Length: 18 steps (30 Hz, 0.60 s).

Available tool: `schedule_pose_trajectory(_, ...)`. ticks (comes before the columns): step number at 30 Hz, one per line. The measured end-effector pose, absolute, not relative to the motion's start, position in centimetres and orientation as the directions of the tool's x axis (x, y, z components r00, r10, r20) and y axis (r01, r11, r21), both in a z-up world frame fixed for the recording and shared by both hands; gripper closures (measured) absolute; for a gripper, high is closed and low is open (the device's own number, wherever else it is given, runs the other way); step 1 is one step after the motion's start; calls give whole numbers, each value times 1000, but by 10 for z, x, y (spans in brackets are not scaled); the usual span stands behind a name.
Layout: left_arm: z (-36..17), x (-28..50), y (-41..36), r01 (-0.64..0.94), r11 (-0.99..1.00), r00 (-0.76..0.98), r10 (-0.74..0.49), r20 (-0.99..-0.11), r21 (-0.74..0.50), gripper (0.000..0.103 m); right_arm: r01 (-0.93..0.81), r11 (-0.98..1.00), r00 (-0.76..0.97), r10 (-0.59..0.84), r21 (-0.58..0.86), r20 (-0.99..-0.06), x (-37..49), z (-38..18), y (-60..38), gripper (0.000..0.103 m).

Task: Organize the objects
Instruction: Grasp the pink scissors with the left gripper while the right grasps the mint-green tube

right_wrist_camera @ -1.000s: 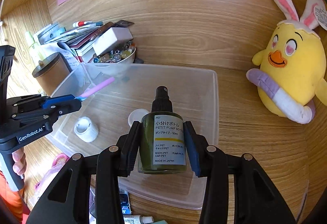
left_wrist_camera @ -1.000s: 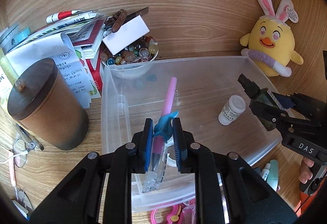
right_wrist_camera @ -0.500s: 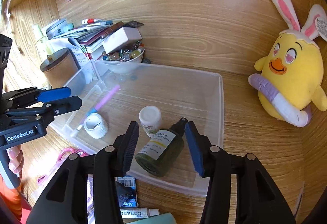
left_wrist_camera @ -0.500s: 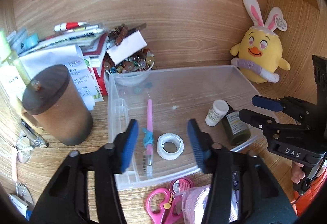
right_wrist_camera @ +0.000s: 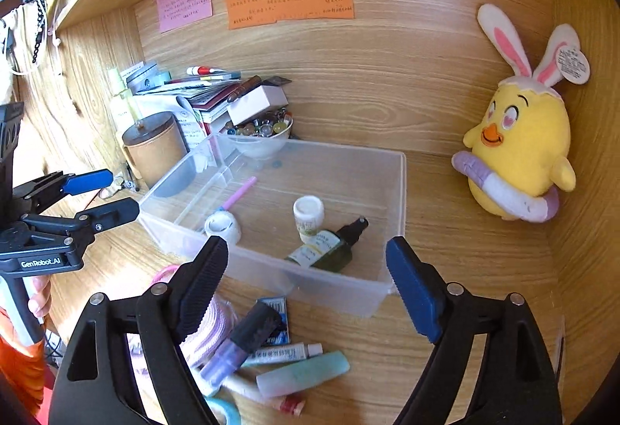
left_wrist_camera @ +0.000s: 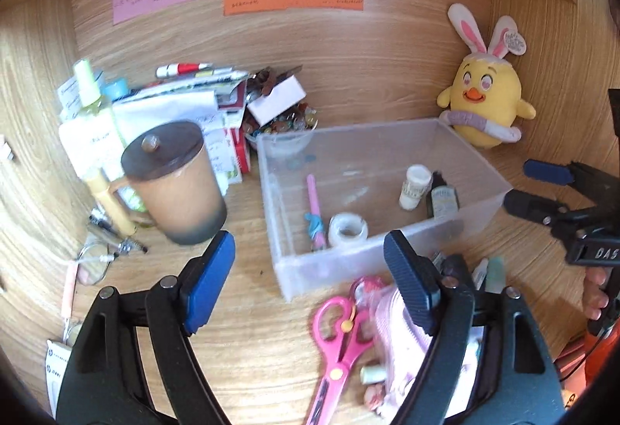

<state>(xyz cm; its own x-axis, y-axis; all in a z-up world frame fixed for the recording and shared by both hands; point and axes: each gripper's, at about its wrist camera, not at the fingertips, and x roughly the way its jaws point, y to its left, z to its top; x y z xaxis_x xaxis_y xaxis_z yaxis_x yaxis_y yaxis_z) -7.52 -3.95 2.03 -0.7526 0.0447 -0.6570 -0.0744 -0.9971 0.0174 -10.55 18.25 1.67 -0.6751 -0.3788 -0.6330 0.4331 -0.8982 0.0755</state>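
A clear plastic bin (left_wrist_camera: pixel 471 152) (right_wrist_camera: pixel 401 192) on the wooden desk holds a pink pen (left_wrist_camera: pixel 314 204) (right_wrist_camera: pixel 240 192), a tape roll (left_wrist_camera: pixel 348 229) (right_wrist_camera: pixel 221 226), a small white bottle (left_wrist_camera: pixel 414 184) (right_wrist_camera: pixel 308 215) and a dark green spray bottle (left_wrist_camera: pixel 441 198) (right_wrist_camera: pixel 329 248) lying on its side. My left gripper (left_wrist_camera: pixel 310 281) is open and empty, in front of the bin's near left corner. My right gripper (right_wrist_camera: pixel 306 285) is open and empty, in front of the bin's near wall. Loose items lie before the bin: pink scissors (left_wrist_camera: pixel 341 339), a pink pouch (left_wrist_camera: pixel 395 328), tubes (right_wrist_camera: pixel 286 353) and a purple bottle (right_wrist_camera: pixel 236 343).
A brown lidded mug (left_wrist_camera: pixel 174 181) stands left of the bin. Behind it are stacked papers and books (left_wrist_camera: pixel 174 99) and a bowl of marbles (left_wrist_camera: pixel 286 124) (right_wrist_camera: pixel 259 130). A yellow chick plush (left_wrist_camera: pixel 486 107) (right_wrist_camera: pixel 519 150) sits at the back right. Glasses (left_wrist_camera: pixel 93 258) lie at the left.
Both grippers let go inside the bin and pulled back toward me, opening wide. The pen and the spray bottle now lie in the bin.
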Motion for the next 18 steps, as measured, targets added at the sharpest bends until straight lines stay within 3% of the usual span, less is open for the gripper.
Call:
schedule_pose_trajectory(9, -32, -52, -61, -49, -999, -647, 29, -762, 4, 24, 381, -920, -601, -325, 96, -731, -89, -32, 192, 21)
schedule_pose_trajectory(18, -55, -46, -44, -113, -993, -611, 50, -790, 24, 24, 328, -935, -548, -305, 136, -779, -90, -63, 198, 22)
